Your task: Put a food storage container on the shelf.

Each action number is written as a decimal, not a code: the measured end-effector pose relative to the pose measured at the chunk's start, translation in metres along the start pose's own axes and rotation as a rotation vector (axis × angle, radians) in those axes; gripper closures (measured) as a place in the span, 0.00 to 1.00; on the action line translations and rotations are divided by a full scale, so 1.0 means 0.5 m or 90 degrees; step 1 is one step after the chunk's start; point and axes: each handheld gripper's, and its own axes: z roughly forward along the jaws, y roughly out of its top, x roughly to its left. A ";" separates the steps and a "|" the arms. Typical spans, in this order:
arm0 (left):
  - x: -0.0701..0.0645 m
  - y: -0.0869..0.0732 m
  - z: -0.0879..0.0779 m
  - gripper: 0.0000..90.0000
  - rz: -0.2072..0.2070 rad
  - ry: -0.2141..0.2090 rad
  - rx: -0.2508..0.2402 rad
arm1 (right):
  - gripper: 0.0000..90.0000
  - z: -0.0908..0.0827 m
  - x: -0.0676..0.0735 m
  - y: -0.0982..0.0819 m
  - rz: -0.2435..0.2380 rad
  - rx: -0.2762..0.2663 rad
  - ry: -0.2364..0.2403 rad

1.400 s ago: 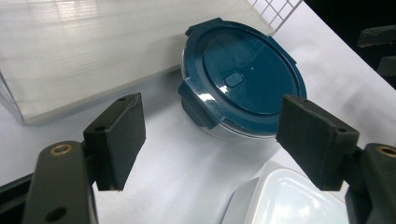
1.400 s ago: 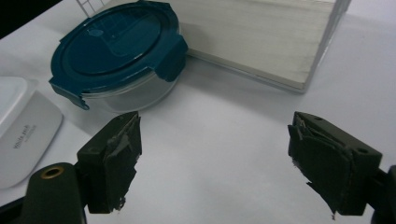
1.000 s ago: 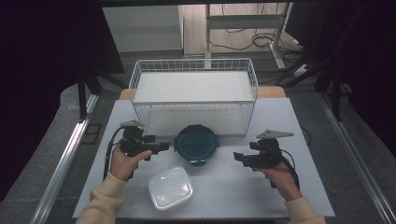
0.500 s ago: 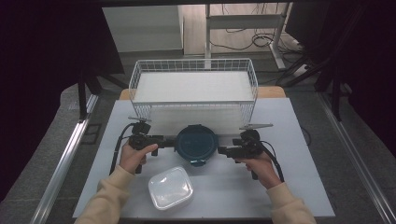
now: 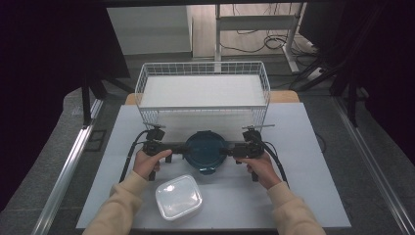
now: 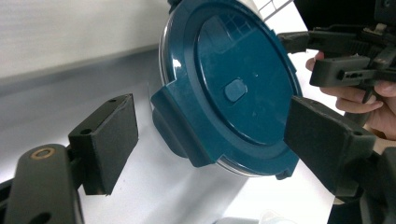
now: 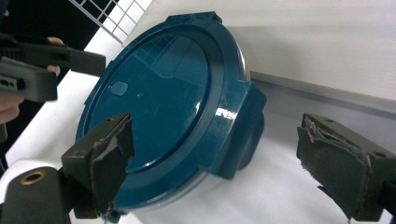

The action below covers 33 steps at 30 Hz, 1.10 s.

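Left gripper [image 5: 172, 147]: its fingers [image 6: 105, 140] stand spread apart, level with the surface [image 5: 313, 196], one on either side of the side latch on the left of the round container [image 5: 205, 151]; the pads do not press on it.
Round container: a clear tub under a dark blue lid [image 6: 243, 88], it sits flat near the middle of the surface, just in front of the wire basket [image 5: 203, 108] and behind the square white box [image 5: 178, 197].
Right gripper [image 5: 234, 149]: its fingers [image 7: 105, 154] have just been opening and now stand wide, with the latch on the right of the container between them, untouched.
Progress: both grippers are lined up at opposite sides of the container, yet neither has closed on it; by the look of things the approach is done, while the grasp, and whatever comes after, whether a lift or the freeing of the latches, is left to do.
Which way it faces: the lid faces straight up, with the small raised tab [image 6: 235, 88] near its middle.
Long axis: the container is round, so it has no true long axis; the line through the two side latches runs left to right across the surface, and further tabs stick out at the front and back.
Square white box: it lies closed and untouched, near the front edge, between the person's two sleeves.
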 end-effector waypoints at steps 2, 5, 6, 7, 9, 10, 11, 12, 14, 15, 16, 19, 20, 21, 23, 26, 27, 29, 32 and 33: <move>0.004 0.001 0.004 0.19 -0.014 -0.008 -0.004 | 0.12 0.009 -0.003 0.002 0.012 0.002 0.005; 0.012 0.002 0.011 0.20 -0.020 -0.011 0.004 | 0.12 0.023 -0.008 0.004 0.030 0.006 0.015; 0.015 0.002 0.013 0.20 -0.018 -0.012 0.008 | 0.12 0.026 -0.009 0.005 0.034 0.006 0.017; 0.016 0.001 0.015 0.20 -0.021 -0.012 0.008 | 0.11 0.033 -0.013 0.004 0.046 0.010 0.021; 0.018 0.001 0.020 0.20 -0.031 -0.020 0.013 | 0.11 0.036 -0.014 0.004 0.050 0.011 0.023; 0.019 0.001 0.022 0.20 -0.033 -0.022 0.014 | 0.11 0.039 -0.016 0.003 0.054 0.013 0.023; 0.020 0.001 0.025 0.21 -0.033 -0.024 0.015 | 0.11 0.041 -0.017 0.003 0.057 0.014 0.023; 0.023 0.001 0.028 0.21 -0.037 -0.028 0.019 | 0.11 0.044 -0.018 0.002 0.059 0.017 0.023; 0.027 0.001 0.034 0.22 -0.042 -0.033 0.026 | 0.11 0.052 -0.019 0.001 0.070 0.021 0.031; 0.028 0.000 0.035 0.22 -0.045 -0.036 0.025 | 0.11 0.054 -0.019 0.000 0.074 0.022 0.035; 0.029 0.000 0.037 0.23 -0.048 -0.039 0.027 | 0.11 0.056 -0.019 0.000 0.075 0.023 0.038; 0.033 -0.002 0.043 0.26 -0.057 -0.048 0.037 | 0.14 0.060 -0.019 0.001 0.080 0.027 0.050; 0.033 -0.002 0.043 0.27 -0.057 -0.048 0.037 | 0.14 0.060 -0.019 0.001 0.080 0.027 0.050; 0.034 -0.004 0.047 0.29 -0.060 -0.053 0.043 | 0.17 0.062 -0.016 0.003 0.081 0.032 0.058; 0.034 -0.004 0.049 0.31 -0.060 -0.059 0.044 | 0.19 0.062 -0.014 0.004 0.080 0.034 0.060; 0.033 -0.003 0.050 0.36 -0.067 -0.066 0.044 | 0.21 0.062 -0.009 0.006 0.088 0.046 0.059; 0.035 -0.003 0.049 0.37 -0.072 -0.067 0.047 | 0.22 0.062 -0.010 0.007 0.095 0.047 0.058; 0.038 -0.001 0.048 0.39 -0.094 -0.074 0.047 | 0.27 0.058 -0.019 0.009 0.126 0.051 0.069; 0.038 0.001 0.046 0.42 -0.105 -0.075 0.046 | 0.31 0.054 -0.024 0.011 0.149 0.053 0.078; 0.038 0.001 0.046 0.42 -0.105 -0.075 0.046 | 0.31 0.054 -0.024 0.011 0.149 0.053 0.078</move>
